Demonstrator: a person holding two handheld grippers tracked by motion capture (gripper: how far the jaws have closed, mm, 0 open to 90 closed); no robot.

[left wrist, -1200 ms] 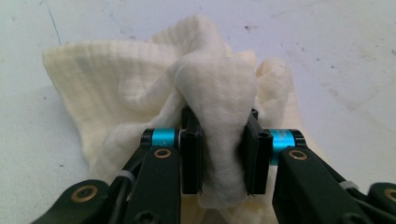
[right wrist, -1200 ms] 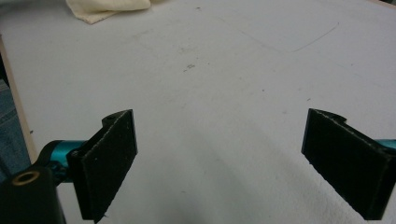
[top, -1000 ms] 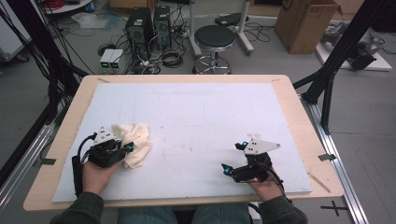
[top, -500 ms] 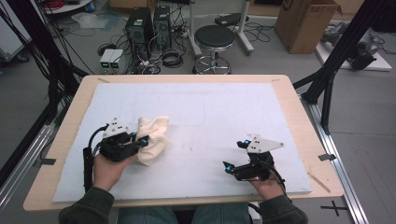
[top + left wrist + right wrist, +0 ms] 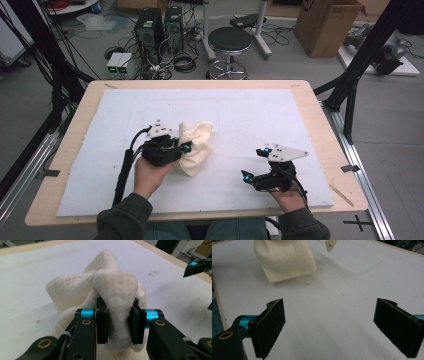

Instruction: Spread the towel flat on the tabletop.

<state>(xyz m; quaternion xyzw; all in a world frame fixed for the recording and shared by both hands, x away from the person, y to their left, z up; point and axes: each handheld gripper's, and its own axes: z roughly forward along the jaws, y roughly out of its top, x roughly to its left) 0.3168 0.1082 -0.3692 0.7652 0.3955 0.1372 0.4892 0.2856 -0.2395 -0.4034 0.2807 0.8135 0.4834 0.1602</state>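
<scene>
Two grippers are in play: the left gripper [image 5: 184,147] pinches a bunched cream cloth [image 5: 196,146] left of the worktop [image 5: 260,115] centre, the right gripper [image 5: 254,164] rests spread near the front edge, so dragging may pull the thick fold free.

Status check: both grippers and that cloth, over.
Left gripper shut on cream cloth, bunched between its jaws. Right gripper open, nothing between its jaws, apart from the cloth. White mat bare between them, over.
</scene>
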